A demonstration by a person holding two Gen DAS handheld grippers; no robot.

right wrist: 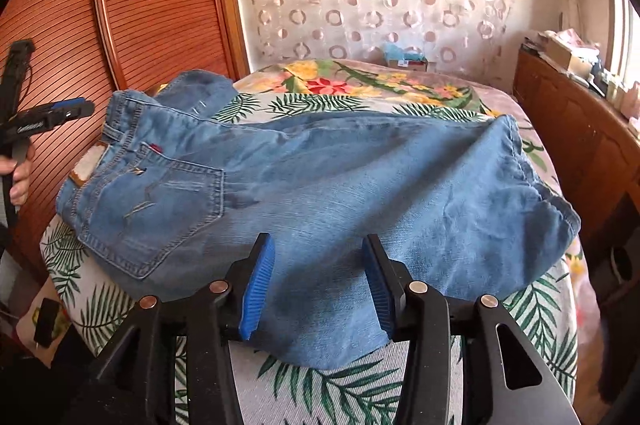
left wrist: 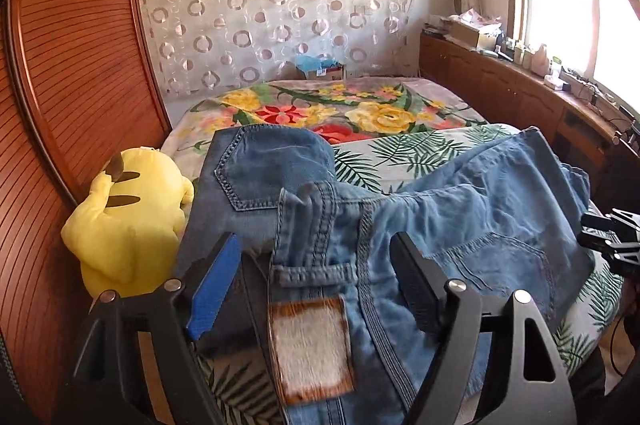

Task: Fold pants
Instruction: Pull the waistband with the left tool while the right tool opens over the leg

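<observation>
lying between both grippers' parted jaws, jeans point(right wrist: 320, 185), unclamped, on bed point(right wrist: 360, 385)

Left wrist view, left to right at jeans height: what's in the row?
wooden slatted panel → yellow plush toy → jeans → right gripper at the frame edge.

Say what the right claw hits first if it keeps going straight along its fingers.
Most likely the jeans: the right claw is open with denim already lying between its fingers, pointing down at the fabric on the bed. Depth is unclear.
</observation>
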